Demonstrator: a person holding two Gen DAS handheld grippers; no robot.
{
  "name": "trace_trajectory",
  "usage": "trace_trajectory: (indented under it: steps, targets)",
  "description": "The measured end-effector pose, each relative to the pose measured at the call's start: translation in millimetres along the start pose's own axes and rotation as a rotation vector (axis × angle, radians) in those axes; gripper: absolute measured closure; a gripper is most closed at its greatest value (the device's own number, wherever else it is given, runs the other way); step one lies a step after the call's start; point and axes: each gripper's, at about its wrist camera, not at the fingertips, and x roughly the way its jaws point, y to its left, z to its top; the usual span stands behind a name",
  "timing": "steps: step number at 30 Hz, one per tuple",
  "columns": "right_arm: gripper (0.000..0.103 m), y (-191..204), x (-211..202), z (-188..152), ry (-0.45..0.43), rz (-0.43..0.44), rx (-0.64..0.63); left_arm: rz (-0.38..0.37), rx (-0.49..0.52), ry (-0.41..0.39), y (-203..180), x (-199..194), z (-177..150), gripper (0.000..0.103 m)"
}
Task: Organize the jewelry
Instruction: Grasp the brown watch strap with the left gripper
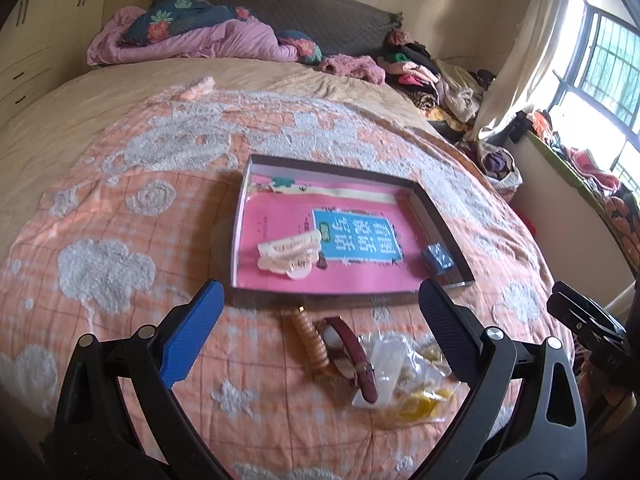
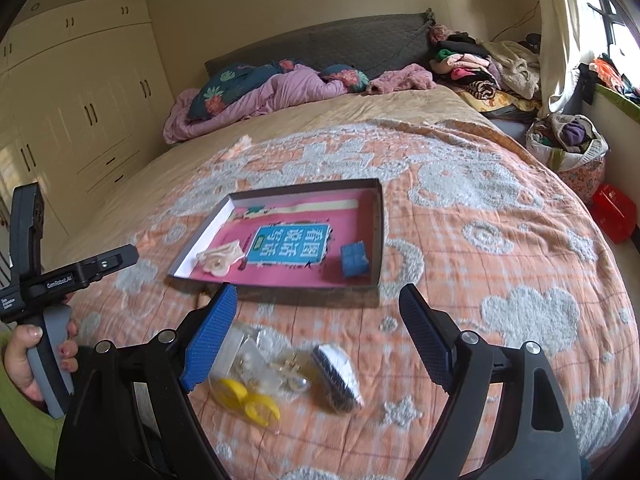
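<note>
A shallow box [image 1: 440,216] [image 2: 376,236] with a pink printed liner lies on the bed. In it are a cream hair claw [image 1: 290,254] [image 2: 220,258] and a small blue box [image 1: 438,258] [image 2: 354,260]. In front of it lie a beaded bracelet [image 1: 310,340], a maroon-strapped watch [image 1: 354,350], clear bags of jewelry with yellow rings [image 1: 412,384] [image 2: 248,394] and a small comb-like clip [image 2: 336,376]. My left gripper [image 1: 320,332] is open above the bracelet and watch. My right gripper [image 2: 316,332] is open above the bags and clip.
The bed is covered by an orange and white quilt [image 1: 120,240]. Pillows and a purple blanket [image 1: 200,36] lie at the head. Clothes are piled [image 1: 432,76] by the window side. Wardrobes [image 2: 80,100] stand left. A red box [image 2: 612,212] sits on the floor.
</note>
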Motion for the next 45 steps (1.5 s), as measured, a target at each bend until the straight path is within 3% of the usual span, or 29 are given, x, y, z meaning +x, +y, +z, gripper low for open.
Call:
trace_trajectory:
  steps: [23, 32, 34, 37, 45]
  targets:
    - [0.020, 27.0, 17.0, -49.0, 0.135, 0.056, -0.067, -0.020, 0.079, 0.135, -21.0, 25.1, -48.6, 0.015]
    - [0.020, 33.9, 34.3, -68.3, 0.203, 0.068, -0.082, -0.018, 0.079, 0.183, -18.1, 41.7, -57.0, 0.043]
    - [0.020, 35.1, 38.7, -71.2, 0.214, 0.070, -0.085, -0.018, 0.083, 0.189, -18.1, 44.3, -57.6, 0.056]
    - [0.020, 36.7, 44.2, -75.0, 0.226, 0.073, -0.088, -0.031, 0.080, 0.201, -18.3, 48.4, -58.3, 0.066]
    - [0.020, 39.7, 63.8, -85.2, 0.260, 0.068, -0.093, -0.079, 0.049, 0.229, -16.9, 61.9, -59.6, 0.078]
